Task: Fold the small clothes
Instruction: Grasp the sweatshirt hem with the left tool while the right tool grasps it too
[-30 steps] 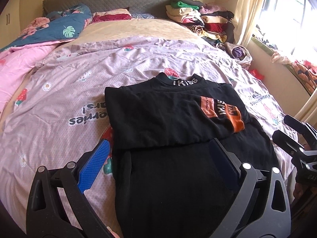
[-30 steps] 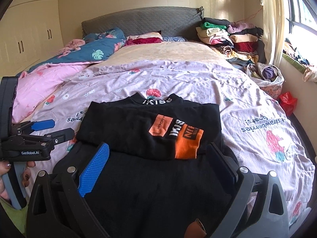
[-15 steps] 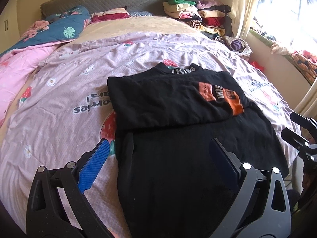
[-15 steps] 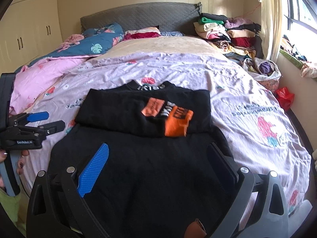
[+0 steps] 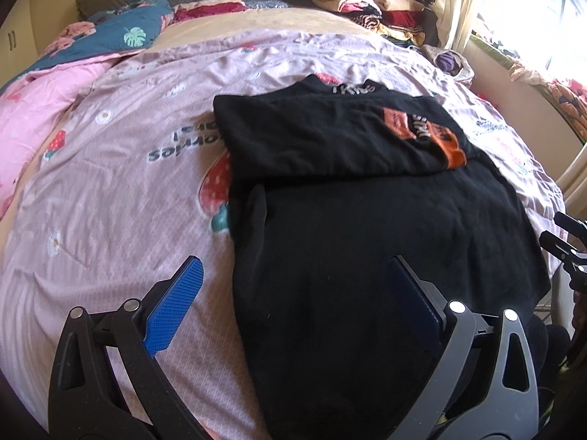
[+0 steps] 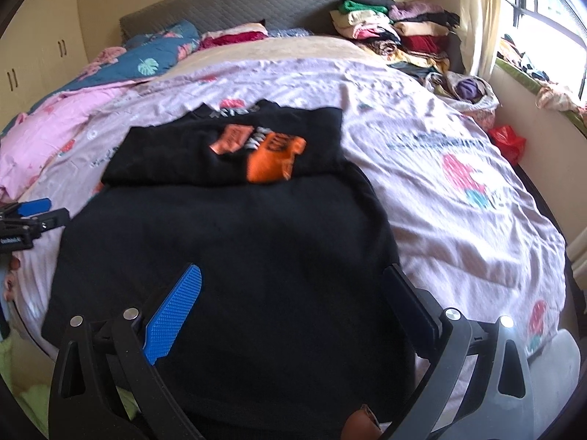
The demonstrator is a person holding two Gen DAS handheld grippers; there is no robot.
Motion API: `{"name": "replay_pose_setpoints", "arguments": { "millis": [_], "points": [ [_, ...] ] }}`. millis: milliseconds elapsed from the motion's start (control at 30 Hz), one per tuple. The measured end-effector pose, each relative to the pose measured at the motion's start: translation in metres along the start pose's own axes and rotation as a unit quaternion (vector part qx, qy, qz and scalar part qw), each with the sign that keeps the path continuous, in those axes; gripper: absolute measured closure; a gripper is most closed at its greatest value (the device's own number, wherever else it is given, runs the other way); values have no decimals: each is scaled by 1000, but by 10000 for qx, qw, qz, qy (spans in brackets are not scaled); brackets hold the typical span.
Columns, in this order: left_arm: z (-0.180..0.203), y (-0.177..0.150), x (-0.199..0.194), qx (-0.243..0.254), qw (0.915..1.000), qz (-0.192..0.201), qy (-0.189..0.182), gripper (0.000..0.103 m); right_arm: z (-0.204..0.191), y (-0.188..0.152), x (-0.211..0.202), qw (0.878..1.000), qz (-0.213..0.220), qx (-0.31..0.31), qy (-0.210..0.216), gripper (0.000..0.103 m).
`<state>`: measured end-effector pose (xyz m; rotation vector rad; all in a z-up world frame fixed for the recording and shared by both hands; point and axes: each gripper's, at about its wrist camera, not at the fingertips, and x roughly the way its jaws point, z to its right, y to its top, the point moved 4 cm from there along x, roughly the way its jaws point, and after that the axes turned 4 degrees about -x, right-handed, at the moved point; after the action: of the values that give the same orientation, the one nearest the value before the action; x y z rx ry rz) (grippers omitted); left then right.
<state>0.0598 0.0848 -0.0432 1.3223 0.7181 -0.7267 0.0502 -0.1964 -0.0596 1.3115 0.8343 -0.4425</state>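
Note:
A black shirt (image 5: 367, 249) (image 6: 234, 256) lies on the bed. Its sleeves are folded across the chest and an orange print (image 5: 422, 135) (image 6: 264, 154) shows on the folded part. Its lower body spreads toward me, down to the bed's near edge. My left gripper (image 5: 293, 278) is open and empty above the shirt's lower left edge. My right gripper (image 6: 293, 282) is open and empty above the shirt's lower middle. Each gripper also shows in the other's view, the right one (image 5: 565, 242) at the right edge and the left one (image 6: 33, 216) at the left edge.
The bed has a lilac strawberry-print cover (image 5: 121, 183) (image 6: 458, 190). A pink quilt (image 6: 40, 128) and a blue leaf-print quilt (image 5: 121, 33) lie at the far left. A stack of folded clothes (image 6: 389, 29) sits at the headboard's right. A window sill with clothes (image 6: 532, 69) runs along the right.
Both grippers have drawn back toward the foot of the bed and tilted downward, so more of the shirt's lower body is in view. Both stay open.

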Motion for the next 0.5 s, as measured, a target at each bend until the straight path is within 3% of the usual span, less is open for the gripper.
{"name": "replay_pose_setpoints", "arguments": {
  "millis": [200,400,433,500],
  "points": [
    [-10,-20,2,-84,9996,-254,-6,9,17,-22,3,9996,-263,121,-20,5],
    [-19,-46,0,-157,9981,-543,-254,10,30,-40,6,9984,-517,237,34,5],
    [-19,-49,-1,-165,9978,-570,-296,12,32,-42,5,9982,-532,265,61,5],
    [-20,-62,-3,-254,9956,-726,-538,32,37,-46,4,9978,-562,323,109,5]
  ]
}}
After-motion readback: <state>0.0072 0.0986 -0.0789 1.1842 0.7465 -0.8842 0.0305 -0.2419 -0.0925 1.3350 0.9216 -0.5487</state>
